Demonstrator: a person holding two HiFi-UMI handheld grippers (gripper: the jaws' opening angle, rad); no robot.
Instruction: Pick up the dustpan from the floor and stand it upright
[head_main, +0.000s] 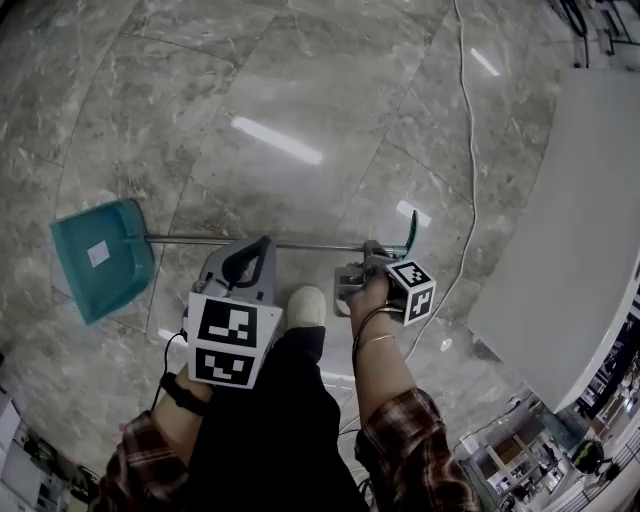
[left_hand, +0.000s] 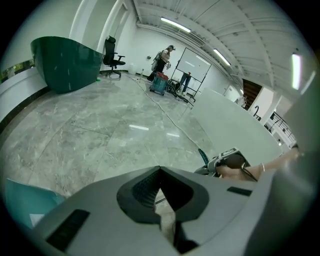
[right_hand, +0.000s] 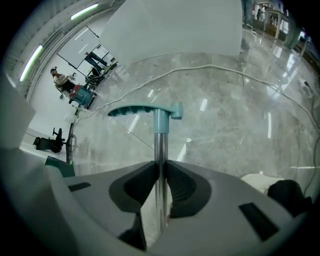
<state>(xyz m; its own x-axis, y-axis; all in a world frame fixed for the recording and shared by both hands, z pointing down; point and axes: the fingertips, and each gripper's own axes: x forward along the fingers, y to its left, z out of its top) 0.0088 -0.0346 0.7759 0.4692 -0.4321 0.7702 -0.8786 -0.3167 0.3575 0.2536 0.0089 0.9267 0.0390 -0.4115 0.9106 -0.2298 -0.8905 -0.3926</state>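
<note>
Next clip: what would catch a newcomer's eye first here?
The teal dustpan at left of the head view, its long metal pole stretching right across the marble floor. The right gripper, jaws shut on that pole near its teal grip.

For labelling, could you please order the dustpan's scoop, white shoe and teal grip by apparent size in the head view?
1. dustpan's scoop
2. white shoe, partly hidden by the leg
3. teal grip, smallest
</note>
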